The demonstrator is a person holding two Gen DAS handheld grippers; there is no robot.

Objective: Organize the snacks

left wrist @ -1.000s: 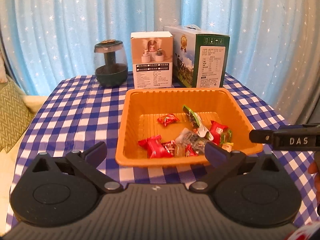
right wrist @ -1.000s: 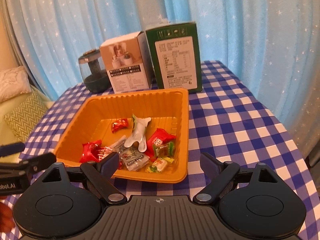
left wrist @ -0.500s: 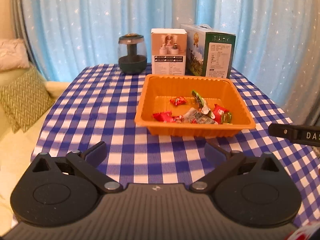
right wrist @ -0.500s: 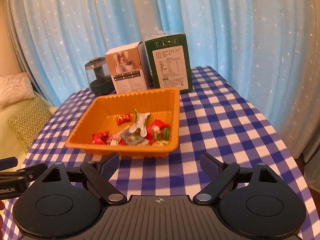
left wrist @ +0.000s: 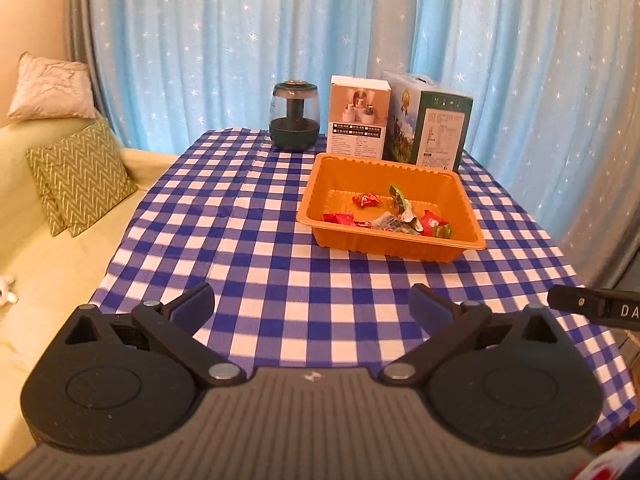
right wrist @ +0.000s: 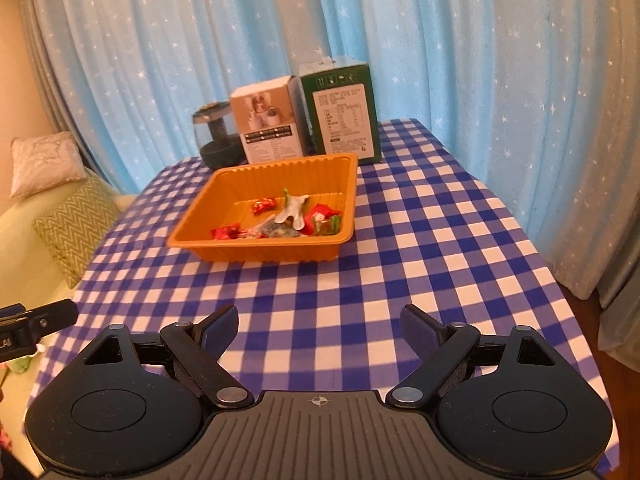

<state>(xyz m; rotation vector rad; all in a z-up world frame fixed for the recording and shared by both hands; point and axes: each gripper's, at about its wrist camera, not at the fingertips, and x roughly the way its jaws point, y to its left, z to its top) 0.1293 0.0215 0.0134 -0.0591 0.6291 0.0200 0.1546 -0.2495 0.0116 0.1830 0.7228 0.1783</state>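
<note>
- left gripper (left wrist: 312, 304) jaws spread, nothing between them; right gripper (right wrist: 318, 324) likewise wide and empty.
- orange tray (left wrist: 340, 184) holds the wrapped snacks (left wrist: 388, 216), mid-table on the checked cloth (left wrist: 240, 240).
- only the left view shows the jar (left wrist: 295, 120) whole; in the right view the white box (right wrist: 268, 124) partly hides it.

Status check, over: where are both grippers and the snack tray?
Left gripper open, empty. Right gripper open, empty. Snacks inside orange tray on the checked tablecloth. Nothing between grippers and tray.
</note>
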